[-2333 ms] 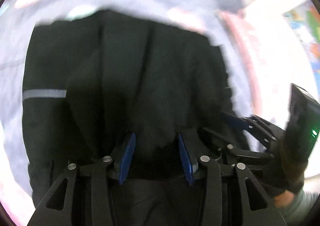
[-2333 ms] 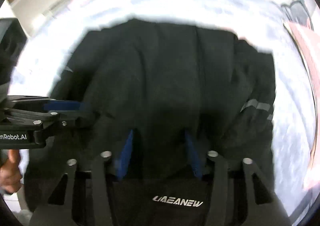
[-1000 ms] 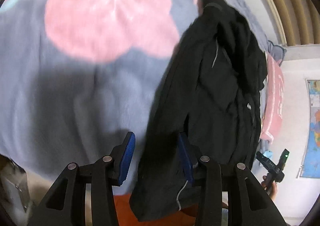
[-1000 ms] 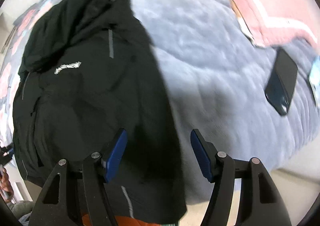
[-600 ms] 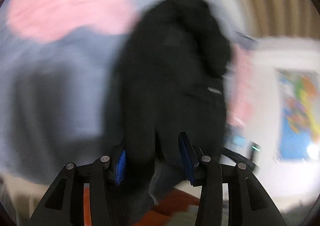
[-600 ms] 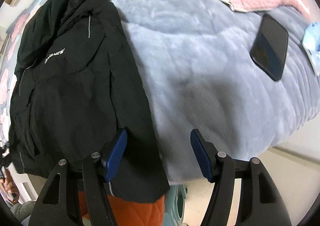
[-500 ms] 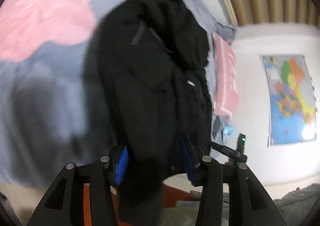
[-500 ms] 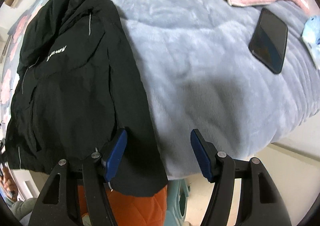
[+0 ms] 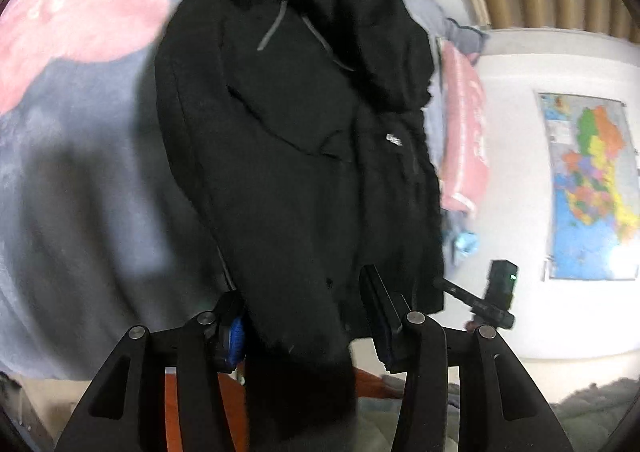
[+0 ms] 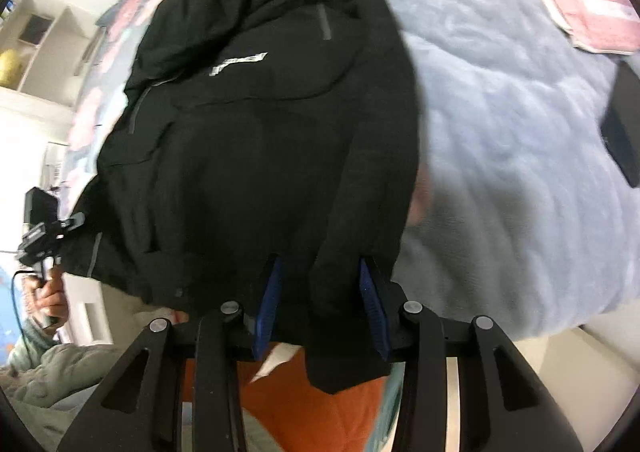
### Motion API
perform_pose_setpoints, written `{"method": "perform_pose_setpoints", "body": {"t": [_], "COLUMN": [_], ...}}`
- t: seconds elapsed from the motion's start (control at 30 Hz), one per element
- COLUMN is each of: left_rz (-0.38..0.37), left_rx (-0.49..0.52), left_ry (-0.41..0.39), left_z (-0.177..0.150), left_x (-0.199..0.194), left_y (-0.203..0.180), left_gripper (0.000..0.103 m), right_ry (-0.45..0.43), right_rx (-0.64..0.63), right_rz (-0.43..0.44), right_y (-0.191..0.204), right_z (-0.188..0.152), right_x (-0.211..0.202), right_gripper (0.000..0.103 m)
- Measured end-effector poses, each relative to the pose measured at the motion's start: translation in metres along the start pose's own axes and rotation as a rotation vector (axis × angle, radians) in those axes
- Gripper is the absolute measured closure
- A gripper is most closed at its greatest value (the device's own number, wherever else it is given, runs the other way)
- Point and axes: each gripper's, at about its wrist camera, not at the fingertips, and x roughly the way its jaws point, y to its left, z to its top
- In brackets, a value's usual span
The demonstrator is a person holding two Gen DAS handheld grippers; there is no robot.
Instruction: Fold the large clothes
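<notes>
A large black hooded jacket [image 9: 296, 140] lies lengthwise on a grey-blue plush blanket [image 9: 80, 180], hood at the far end, hem hanging over the bed's near edge. My left gripper [image 9: 306, 322] stands open with the jacket's left hem corner between its fingers. In the right wrist view the jacket [image 10: 260, 132] shows a white logo, and my right gripper [image 10: 320, 300] is open with the right hem corner between its blue pads [image 10: 267, 300]. Neither jaw presses the cloth. Each gripper shows small in the other's view.
A dark phone [image 10: 624, 132] lies on the blanket to the right. A pink folded cloth [image 10: 580, 0] sits at the far right. Orange fabric [image 10: 328, 412] lies below the bed edge. A map [image 9: 588, 188] hangs on the white wall.
Both grippers, open beside the jacket a second ago, have moved inward so that its hem corners now lie between their fingers. The right jaws have narrowed somewhat.
</notes>
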Motion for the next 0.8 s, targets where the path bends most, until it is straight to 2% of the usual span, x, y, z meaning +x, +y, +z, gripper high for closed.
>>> {"method": "perform_pose_setpoints", "body": {"t": [0.17,0.27,0.33,0.43,0.53,0.57,0.6,0.63,0.7,0.8], "left_rz": [0.107,0.162,0.174,0.154,0.161,0.166,0.175,0.181,0.177,0.140], "left_rx": [0.020,0.016,-0.001,-0.044,-0.041,-0.037,-0.036,-0.034,-0.026,-0.005], "left_ry": [0.065,0.112,0.110,0.080,0.077,0.082,0.091,0.096,0.086,0.021], "left_z": [-0.007,-0.016,-0.019,-0.015,-0.011,-0.009,-0.007,-0.005,-0.003,0.000], "left_x": [0.021,0.034,0.034,0.031,0.031,0.034,0.038,0.036,0.032,0.018], "left_y": [0.005,0.013,0.019,0.023,0.020,0.019,0.017,0.017,0.014,-0.004], "left_gripper": [0.054,0.054,0.054,0.054,0.057,0.060,0.063,0.065,0.086,0.089], "right_ry": [0.055,0.080,0.125,0.153,0.159,0.161,0.160,0.151,0.112,0.048], "right_rx": [0.078,0.128,0.149,0.141,0.143,0.150,0.147,0.133,0.097,0.096], "right_rz": [-0.031,-0.012,-0.015,-0.008,0.011,0.021,0.028,0.040,0.058,0.101], "right_y": [-0.032,-0.051,-0.056,-0.058,-0.063,-0.065,-0.065,-0.064,-0.063,-0.054], "right_z": [0.001,-0.002,-0.005,-0.010,-0.009,-0.009,-0.009,-0.011,-0.012,-0.008], "right_x": [0.019,0.027,0.039,0.040,0.037,0.038,0.036,0.032,0.017,-0.007], "right_gripper": [0.056,0.050,0.045,0.045,0.045,0.047,0.060,0.077,0.084,0.087]}}
